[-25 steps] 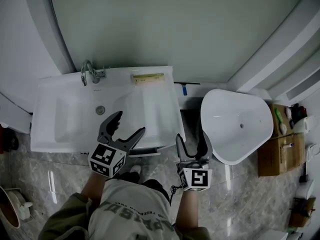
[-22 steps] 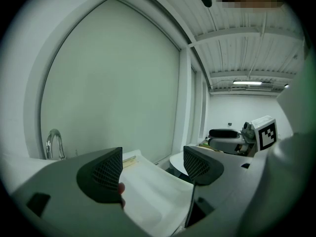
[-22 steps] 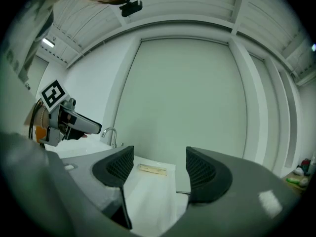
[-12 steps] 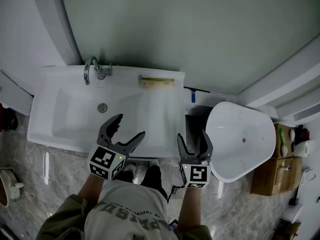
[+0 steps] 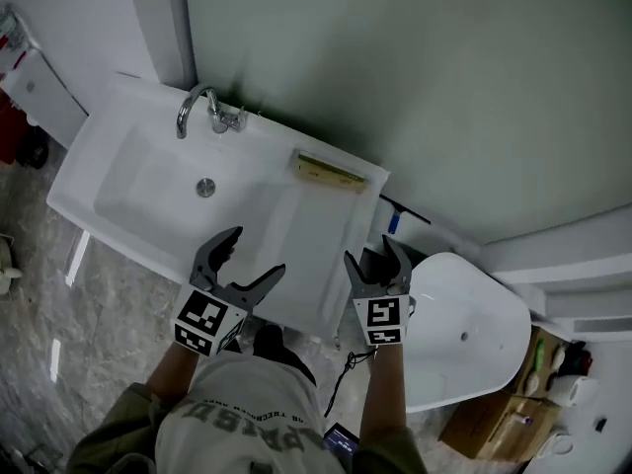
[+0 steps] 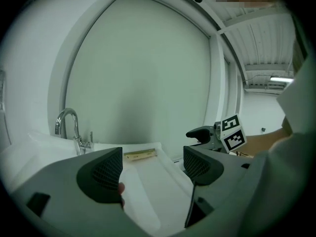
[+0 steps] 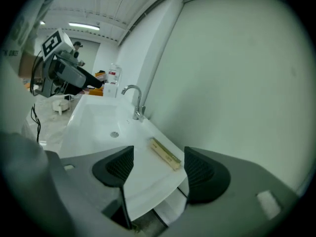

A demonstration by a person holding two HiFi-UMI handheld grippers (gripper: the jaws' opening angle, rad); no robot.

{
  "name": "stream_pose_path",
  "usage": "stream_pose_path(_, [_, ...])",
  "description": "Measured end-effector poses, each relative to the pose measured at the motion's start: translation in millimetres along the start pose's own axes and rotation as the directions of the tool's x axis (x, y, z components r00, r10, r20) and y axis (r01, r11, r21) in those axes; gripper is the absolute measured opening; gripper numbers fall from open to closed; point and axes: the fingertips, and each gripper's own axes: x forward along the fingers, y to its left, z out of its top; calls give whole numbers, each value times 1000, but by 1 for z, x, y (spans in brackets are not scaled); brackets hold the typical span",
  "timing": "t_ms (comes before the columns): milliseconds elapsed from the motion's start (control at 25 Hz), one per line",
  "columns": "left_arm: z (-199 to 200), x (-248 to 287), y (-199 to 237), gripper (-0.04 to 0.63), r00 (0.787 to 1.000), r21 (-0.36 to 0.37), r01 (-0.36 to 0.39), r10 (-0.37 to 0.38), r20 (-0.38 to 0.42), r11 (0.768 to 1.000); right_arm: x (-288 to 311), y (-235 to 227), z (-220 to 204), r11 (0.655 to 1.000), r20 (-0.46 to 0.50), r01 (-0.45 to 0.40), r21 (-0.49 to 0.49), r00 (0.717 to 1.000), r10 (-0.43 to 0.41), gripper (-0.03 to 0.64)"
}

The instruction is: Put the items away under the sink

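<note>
While nothing is being gripped yet, both grippers are hovering at the front edge of the white sink (image 5: 296, 235), each with its jaws spread wide and only air between them. The left gripper (image 5: 255, 253) is hanging over the flat right-hand part of the sink, and the right gripper (image 5: 373, 255) is sitting just off the sink's front right corner, beside the white toilet bowl (image 5: 464, 334). The item to put away, a long tan carton (image 5: 331, 173), is lying flat on the back ledge against the wall, to the right of the faucet (image 5: 202, 107) and well apart from both grippers. Both sets of jaws are pointing toward it, which is probably lining up a reach, the wide opening suiting a grasp across its narrow width. The space under the sink is barely showing, so its storage spot is not yet readable
</note>
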Motion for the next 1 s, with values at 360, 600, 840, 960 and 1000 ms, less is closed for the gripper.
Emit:
stream_pose_path(360, [-12, 20, -12, 370, 984, -107, -176, 176, -12, 978, 98, -16, -36, 936, -117, -263, -235, 963, 241, 324])
stream_pose_path(600, [-27, 29, -7, 370, 971, -131, -238, 234, -47, 962, 165, 0, -61, 860, -217, -384, -336, 920, 326, 324])
stream_pose_path(840, [-37, 38, 6, 370, 959, -143, -281, 273, -69, 949, 219, 1, -77, 829, -297, -414, -375, 901, 316, 322])
stream_pose_path(960, [-41, 40, 8, 370, 957, -134, -287, 278, -82, 949, 236, 1, -84, 836, -332, -428, -344, 888, 318, 322])
stream_pose_path(1000, [-42, 41, 7, 370, 957, -130, -286, 276, -86, 949, 241, 2, -86, 836, -344, -434, -337, 883, 320, 321])
